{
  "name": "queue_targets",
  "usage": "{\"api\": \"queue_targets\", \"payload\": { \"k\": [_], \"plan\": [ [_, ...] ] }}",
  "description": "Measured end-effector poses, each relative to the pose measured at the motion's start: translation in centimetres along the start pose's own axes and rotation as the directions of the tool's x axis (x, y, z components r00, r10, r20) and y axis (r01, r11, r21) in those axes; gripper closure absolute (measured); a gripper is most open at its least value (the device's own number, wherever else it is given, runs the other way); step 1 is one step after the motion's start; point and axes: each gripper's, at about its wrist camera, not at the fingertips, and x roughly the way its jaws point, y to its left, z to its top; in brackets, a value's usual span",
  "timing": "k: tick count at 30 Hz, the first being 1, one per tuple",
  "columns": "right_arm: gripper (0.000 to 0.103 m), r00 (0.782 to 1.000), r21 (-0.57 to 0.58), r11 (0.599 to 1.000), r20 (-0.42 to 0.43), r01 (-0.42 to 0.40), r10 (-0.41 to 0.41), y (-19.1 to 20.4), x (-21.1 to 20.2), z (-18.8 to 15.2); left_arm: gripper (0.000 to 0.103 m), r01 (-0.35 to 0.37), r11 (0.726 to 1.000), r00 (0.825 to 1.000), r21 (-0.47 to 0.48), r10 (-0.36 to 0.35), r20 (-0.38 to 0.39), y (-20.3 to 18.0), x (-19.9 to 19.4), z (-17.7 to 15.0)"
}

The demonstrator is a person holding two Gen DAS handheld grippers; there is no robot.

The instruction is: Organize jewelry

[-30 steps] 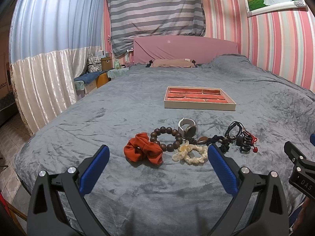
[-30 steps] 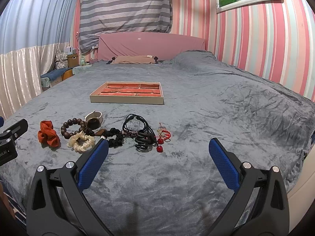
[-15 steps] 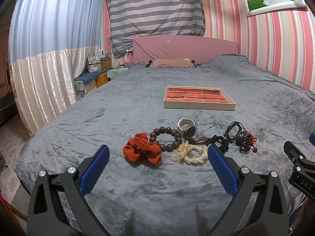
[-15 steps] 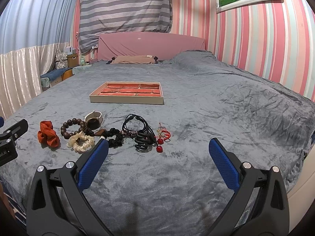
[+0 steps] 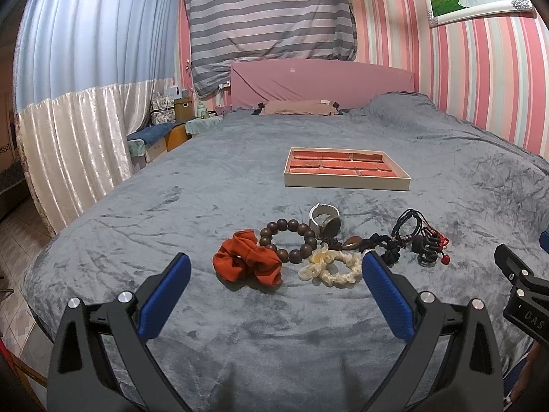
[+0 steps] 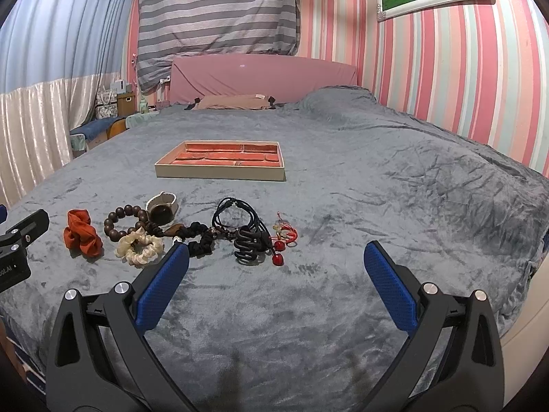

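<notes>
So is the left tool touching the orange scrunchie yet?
Apart. The left wrist view shows the left tool open, with bare grey blanket between its blue pads and the orange scrunchie, which lies beyond them.

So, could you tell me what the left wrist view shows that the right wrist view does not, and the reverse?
Only the left wrist view shows the open left gripper and floor tiles beside the bed. Only the right wrist view shows the open right gripper and the blanket's right edge. Both show the tray, orange scrunchie, bead bracelet, watch and cream scrunchie, all lying on the grey blanket.
</notes>
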Motion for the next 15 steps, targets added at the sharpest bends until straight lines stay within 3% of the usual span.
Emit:
{"api": "queue_targets", "payload": {
  "k": [15],
  "plan": [
    [0.004,0.999,-0.002,1.000,-0.037,-0.020,0.020,0.8,1.9,-0.6,0.005,0.022,0.999,1.000,-0.024,-0.022,-0.015,1.1,1.4,-0.8]
  ]
}}
